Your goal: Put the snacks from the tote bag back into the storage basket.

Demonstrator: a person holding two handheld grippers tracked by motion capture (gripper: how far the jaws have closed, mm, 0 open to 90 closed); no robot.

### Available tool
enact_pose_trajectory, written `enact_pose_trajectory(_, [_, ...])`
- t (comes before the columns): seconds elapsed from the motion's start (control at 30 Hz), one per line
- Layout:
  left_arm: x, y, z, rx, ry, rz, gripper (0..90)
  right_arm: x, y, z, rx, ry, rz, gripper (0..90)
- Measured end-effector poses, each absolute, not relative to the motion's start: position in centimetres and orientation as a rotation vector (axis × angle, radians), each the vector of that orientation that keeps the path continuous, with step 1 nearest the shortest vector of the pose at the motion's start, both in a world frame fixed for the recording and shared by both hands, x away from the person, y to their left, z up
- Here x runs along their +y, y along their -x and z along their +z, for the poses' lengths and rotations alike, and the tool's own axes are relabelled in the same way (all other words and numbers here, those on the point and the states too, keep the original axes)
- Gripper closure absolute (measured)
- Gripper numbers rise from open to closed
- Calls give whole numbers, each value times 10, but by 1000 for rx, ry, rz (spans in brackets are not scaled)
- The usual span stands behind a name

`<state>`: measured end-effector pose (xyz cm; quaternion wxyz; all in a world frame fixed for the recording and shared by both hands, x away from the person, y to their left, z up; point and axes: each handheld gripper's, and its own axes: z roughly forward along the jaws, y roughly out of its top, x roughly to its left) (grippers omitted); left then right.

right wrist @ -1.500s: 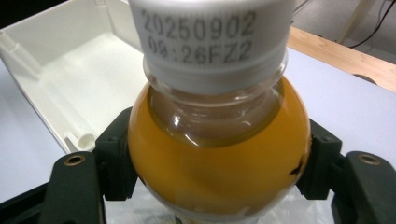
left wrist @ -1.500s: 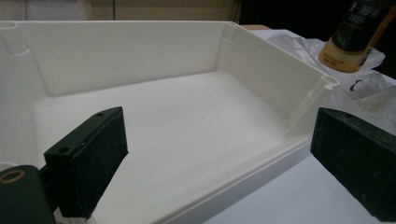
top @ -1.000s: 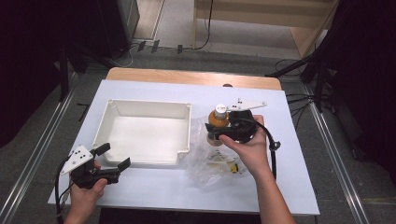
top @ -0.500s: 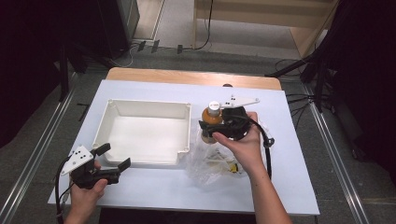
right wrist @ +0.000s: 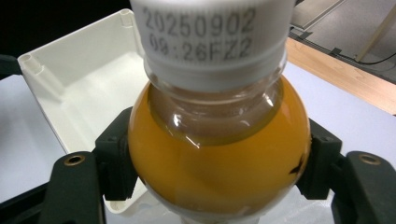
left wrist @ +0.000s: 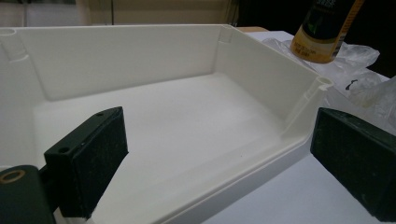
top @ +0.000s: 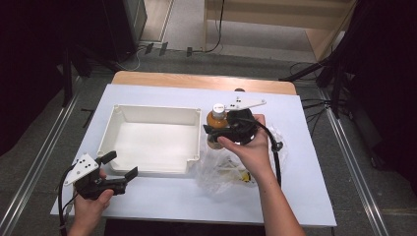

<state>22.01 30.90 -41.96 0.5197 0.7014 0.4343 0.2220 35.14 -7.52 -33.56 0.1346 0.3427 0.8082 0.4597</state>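
My right claw (top: pixel 220 132) grips a bottle (top: pixel 216 125) of orange drink, jaws pressed on either side of its rounded shoulder under the white cap (right wrist: pixel 212 37). The bottle stands upright just beside the right wall of the white tray (top: pixel 114 120), above a crumpled clear bag (top: pixel 223 167) on the counter (top: pixel 305 162). My left claw (top: pixel 119 166) gapes wide and holds nothing, near the tray's front corner.
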Motion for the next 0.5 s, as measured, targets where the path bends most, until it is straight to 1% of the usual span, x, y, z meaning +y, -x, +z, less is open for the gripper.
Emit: enact_pose_trajectory(0.5, [311, -220, -419, 1041, -1677, 533, 43, -54, -357, -327, 2360, -954, 1338, 307])
